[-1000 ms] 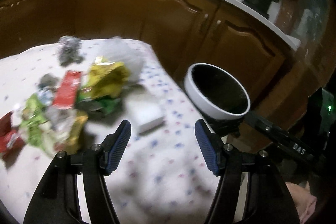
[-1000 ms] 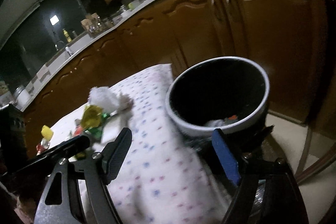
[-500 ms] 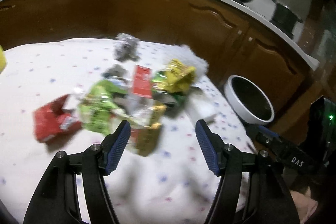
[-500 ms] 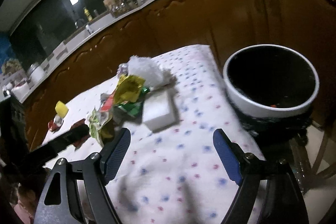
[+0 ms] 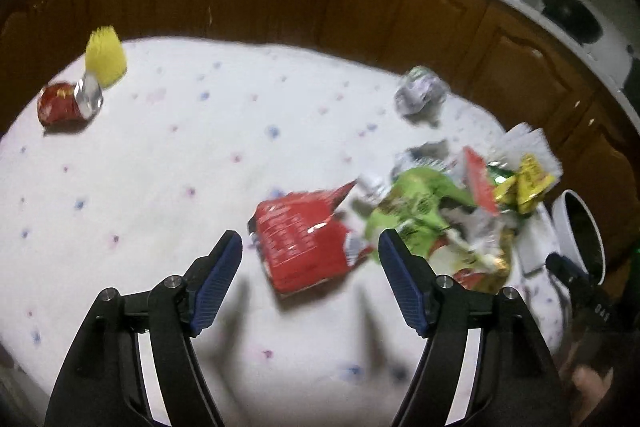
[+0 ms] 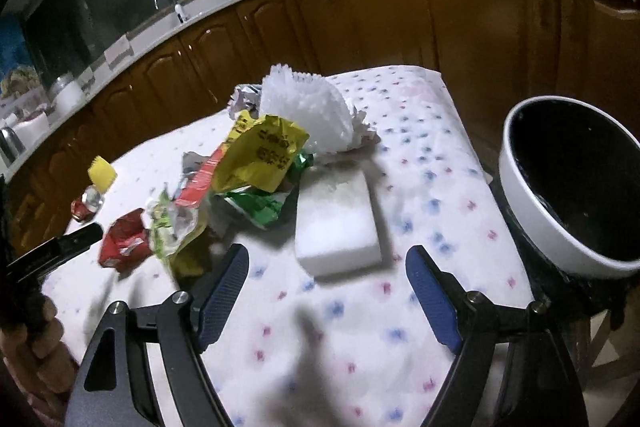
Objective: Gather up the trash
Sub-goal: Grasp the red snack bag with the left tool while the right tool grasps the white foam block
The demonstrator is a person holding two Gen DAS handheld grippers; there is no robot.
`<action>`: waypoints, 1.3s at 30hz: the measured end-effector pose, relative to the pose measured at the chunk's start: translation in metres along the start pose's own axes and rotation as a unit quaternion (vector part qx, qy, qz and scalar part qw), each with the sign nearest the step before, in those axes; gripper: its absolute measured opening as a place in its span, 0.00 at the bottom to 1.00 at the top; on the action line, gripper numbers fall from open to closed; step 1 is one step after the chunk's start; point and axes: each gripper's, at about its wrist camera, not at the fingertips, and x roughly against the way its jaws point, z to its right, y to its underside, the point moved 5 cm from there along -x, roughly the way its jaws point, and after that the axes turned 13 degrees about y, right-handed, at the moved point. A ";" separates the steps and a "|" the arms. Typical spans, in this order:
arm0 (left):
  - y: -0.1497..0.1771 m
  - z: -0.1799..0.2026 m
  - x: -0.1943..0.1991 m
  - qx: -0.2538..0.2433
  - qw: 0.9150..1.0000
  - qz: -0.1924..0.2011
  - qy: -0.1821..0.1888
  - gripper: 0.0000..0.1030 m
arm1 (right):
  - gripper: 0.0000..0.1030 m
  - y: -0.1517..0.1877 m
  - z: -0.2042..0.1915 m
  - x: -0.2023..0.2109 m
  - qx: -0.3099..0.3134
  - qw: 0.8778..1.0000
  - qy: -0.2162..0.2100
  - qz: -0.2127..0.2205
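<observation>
On the table [image 5: 160, 167], under a white cloth dotted red and blue, the trash lies in a loose heap toward the end nearest the bin [image 6: 568, 187], a white-rimmed tub with a black inside that stands just off the table's edge. In the left wrist view the left gripper [image 5: 310, 275] hangs over the cloth with its blue-padded fingers [image 5: 216, 283] spread and opening wider, nothing pinched between them; a red wrapper [image 5: 304, 247] lies just past the tips at about 12 o'clock, flat on the cloth. At 2 o'clock from it sits a green wrapper [image 5: 416, 203], touching a jumble of red, yellow and silver packets, and a crumpled foil ball [image 5: 420, 95] lies apart from them near the far edge. Well away at 10 o'clock a small red packet [image 5: 66, 103] lies beside a yellow brush-like thing [image 5: 105, 57]. In the right wrist view the right gripper [image 6: 328, 287] also has its fingers held wide with nothing gripped; a white block [image 6: 338, 219] lies just ahead of the tips at 12 o'clock. Beyond it a yellow wrapper [image 6: 262, 155] leans on a wad of white paper [image 6: 308, 111]. Brown cabinets [image 6: 360, 7] run behind the table. Both views are a little blurred.
</observation>
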 end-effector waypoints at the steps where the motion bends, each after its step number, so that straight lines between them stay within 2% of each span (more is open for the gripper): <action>1: 0.001 -0.001 -0.004 0.002 1.000 -0.005 -0.002 0.70 | 0.80 -0.001 -0.001 -0.005 0.001 1.000 0.001 -0.004; 5: 0.011 -0.003 -0.023 0.004 0.999 -0.032 -0.007 0.66 | 0.79 -0.004 -0.005 -0.018 0.006 1.000 0.005 -0.014; 6: 0.013 -0.003 -0.026 0.009 0.999 -0.038 0.004 0.53 | 0.78 -0.004 -0.005 -0.020 0.006 1.000 0.004 -0.016; 7: 0.015 -0.001 -0.026 0.015 0.999 -0.042 0.021 0.47 | 0.68 -0.004 -0.005 -0.022 0.007 1.000 0.005 -0.017; 8: 0.015 -0.001 -0.025 0.016 0.999 -0.041 0.021 0.46 | 0.48 -0.003 -0.004 -0.024 0.006 1.000 0.007 -0.021; 12: 0.012 0.010 -0.015 -0.005 0.999 -0.025 0.028 0.37 | 0.47 -0.001 0.002 -0.017 -0.002 1.000 0.001 -0.013; 18: 0.002 0.031 0.010 -0.018 0.997 0.005 0.069 0.34 | 0.46 0.006 0.014 0.010 -0.017 1.000 -0.014 0.003; 19: 0.001 0.038 0.017 -0.023 0.997 0.011 0.076 0.22 | 0.46 0.007 0.017 0.015 -0.020 1.000 -0.015 0.004; 20: -0.001 0.043 0.021 -0.025 0.996 0.014 0.083 0.20 | 0.46 0.011 0.021 0.022 -0.025 1.000 -0.016 0.008; 21: -0.002 0.048 0.024 -0.027 0.995 0.017 0.094 0.07 | 0.46 0.012 0.025 0.027 -0.029 0.999 -0.016 0.010; 22: -0.003 0.055 0.026 -0.031 0.994 0.016 0.106 0.03 | 0.46 0.014 0.028 0.032 -0.032 0.999 -0.017 0.012; 26: 0.001 0.077 0.029 -0.055 0.991 0.018 0.123 0.01 | 0.46 0.020 0.038 0.047 -0.042 0.999 -0.017 0.021; 31: 0.008 0.106 0.031 -0.072 0.984 0.012 0.162 0.01 | 0.46 0.021 0.047 0.063 -0.048 0.998 -0.018 0.033; 39: 0.020 0.175 0.031 -0.126 0.965 -0.013 0.231 0.01 | 0.46 0.015 0.070 0.086 -0.063 0.996 -0.006 0.056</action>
